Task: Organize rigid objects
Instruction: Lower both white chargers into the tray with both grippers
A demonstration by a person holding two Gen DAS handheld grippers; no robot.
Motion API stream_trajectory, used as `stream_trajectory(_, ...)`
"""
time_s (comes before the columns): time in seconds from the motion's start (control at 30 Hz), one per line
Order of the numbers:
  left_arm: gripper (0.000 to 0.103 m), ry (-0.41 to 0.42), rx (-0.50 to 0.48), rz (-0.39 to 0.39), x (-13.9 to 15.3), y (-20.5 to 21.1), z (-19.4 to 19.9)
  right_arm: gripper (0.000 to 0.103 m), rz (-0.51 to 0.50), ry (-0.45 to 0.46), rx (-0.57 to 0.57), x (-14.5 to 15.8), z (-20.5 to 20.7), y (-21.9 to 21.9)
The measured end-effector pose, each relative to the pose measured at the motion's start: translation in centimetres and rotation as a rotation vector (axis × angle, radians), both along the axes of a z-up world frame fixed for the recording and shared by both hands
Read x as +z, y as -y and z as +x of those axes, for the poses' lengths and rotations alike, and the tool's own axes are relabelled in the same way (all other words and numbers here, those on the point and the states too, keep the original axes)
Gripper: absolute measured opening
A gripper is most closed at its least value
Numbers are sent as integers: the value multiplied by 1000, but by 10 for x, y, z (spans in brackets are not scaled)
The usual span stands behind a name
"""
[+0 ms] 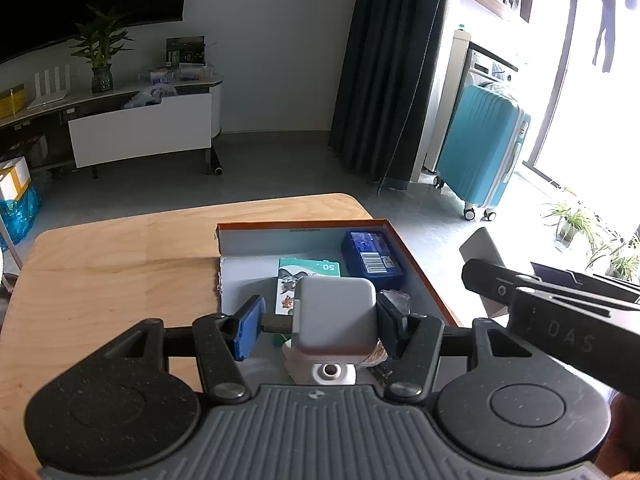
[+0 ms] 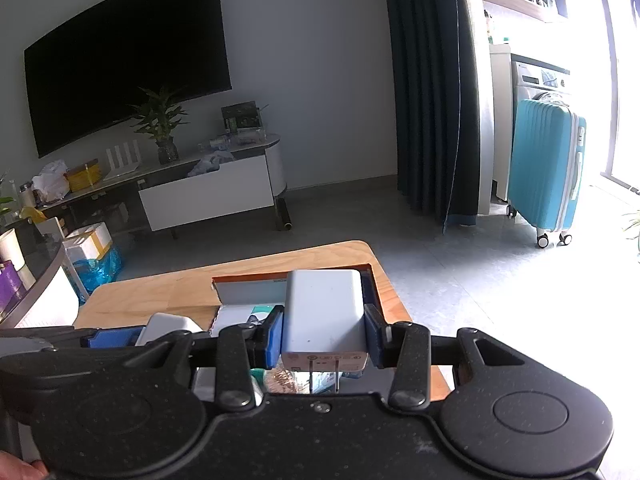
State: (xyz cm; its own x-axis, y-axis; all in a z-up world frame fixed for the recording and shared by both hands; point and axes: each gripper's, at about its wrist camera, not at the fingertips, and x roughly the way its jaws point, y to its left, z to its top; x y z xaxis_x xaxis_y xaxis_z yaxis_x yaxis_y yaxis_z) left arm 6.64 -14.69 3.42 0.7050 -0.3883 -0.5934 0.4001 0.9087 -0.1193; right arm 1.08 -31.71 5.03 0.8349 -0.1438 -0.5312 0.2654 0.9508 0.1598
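The left gripper [image 1: 318, 326] pinches a rounded-square white plastic charger block [image 1: 337, 314]. Its right-hand blue pad presses the block's side. A dark stub projects from the block toward the left-hand pad [image 1: 249, 328], and contact on that side cannot be confirmed. The block hangs over the near part of the shallow open cardboard box with orange rim and white interior [image 1: 416, 264].

The right gripper [image 2: 324, 340] clamps a white rectangular plastic wall adapter [image 2: 324, 312] between both blue pads. The adapter's two metal prongs [image 2: 324, 378] point back toward the camera. It is held above the near end of the same box.

Step in hand, as judged: both grippers carry a rigid item over the box, ready for placement. The next move calls for lowering each item into a free patch of the box floor and then spreading the jaws. The bare white floor toward the left wall offers the most room. The two grippers sit close together, so placing one item at a time avoids a clash.

Materials and shapes:
- Both carried items are smooth, hard, matte plastic with rounded edges. They are likely to slide on the card floor.
- A flat green-and-white printed card pack [image 1: 308, 280] lies in the box.
- A dark blue rectangular packet with barcode label [image 1: 372, 258] lies beside it, toward the right wall.
- The box rests on a light wooden table with rounded corners [image 1: 120, 264].
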Motion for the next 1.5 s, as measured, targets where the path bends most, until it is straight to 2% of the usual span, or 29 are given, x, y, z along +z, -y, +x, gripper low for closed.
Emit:
stream_trajectory(0.8,59,-32,-31,20,-11,15,16,50,24,-33,-10,-13,27,21)
stream_trajectory(1.5,59,-65,-81,28,-22,27,30,50,48,-103,52,-32,71,32)
